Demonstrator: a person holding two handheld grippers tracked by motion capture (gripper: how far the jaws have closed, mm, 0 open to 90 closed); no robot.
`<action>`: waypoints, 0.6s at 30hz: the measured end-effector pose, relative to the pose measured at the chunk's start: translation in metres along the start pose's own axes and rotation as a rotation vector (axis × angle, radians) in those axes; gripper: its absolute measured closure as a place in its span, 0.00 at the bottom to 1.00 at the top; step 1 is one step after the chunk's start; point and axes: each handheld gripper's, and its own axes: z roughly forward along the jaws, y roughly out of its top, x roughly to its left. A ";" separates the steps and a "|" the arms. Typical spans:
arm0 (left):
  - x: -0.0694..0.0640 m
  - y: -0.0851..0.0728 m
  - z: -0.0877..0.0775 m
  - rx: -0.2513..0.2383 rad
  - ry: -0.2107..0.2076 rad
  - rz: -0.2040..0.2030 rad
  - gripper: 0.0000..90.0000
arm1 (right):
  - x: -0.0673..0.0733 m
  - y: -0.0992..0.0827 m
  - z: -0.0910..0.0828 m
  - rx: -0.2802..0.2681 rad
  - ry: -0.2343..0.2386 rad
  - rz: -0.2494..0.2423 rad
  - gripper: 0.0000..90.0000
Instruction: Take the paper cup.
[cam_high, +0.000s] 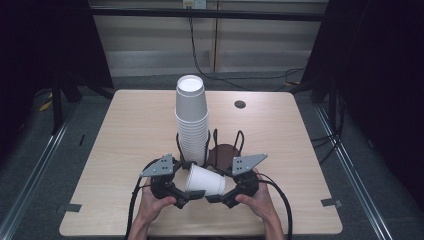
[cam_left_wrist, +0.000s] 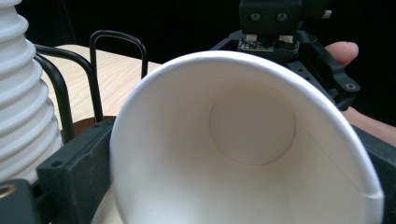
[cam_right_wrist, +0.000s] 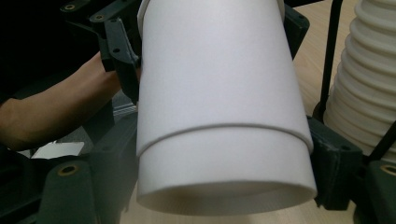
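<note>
Jaws of the left gripper (cam_high: 186, 197) lie against the mouth end of the paper cup (cam_high: 205, 181), 1 on each side of the rim. In the left gripper view that rim looks pinched out of round, with a small crease at its lower right, so I read this as a light grasp. The right gripper (cam_high: 216, 197) is clamped on the base end, its 2 jaws flat against the wall.

The cup lies on its side in the air between the 2 grippers, above the near middle of the table (cam_high: 130, 130), mouth to the left and base to the right. A step runs round its wall in the right gripper view; I cannot tell whether that is a 2nd cup nested with it.

Just beyond it stands a tall stack of cups (cam_high: 191, 120), upside down in a black wire holder (cam_high: 239, 140).

The cup is probably very light, thin-walled and easy to crush. The open rim gives way first, while the base end, stiffened by its disc, should take more squeeze. A gentle grip near the base or just below the rolled rim seems safest. The smooth paper could slip under a loose hold.
</note>
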 end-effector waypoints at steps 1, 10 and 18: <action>0.000 0.000 -0.001 0.004 -0.003 0.002 0.05 | 0.000 0.000 0.000 -0.003 0.006 0.001 0.26; -0.003 0.002 -0.007 -0.011 -0.024 -0.008 0.10 | 0.000 0.000 -0.002 -0.030 0.024 -0.001 0.23; -0.001 0.003 -0.007 -0.002 -0.014 -0.023 0.12 | -0.001 -0.005 -0.001 -0.055 -0.002 0.008 0.20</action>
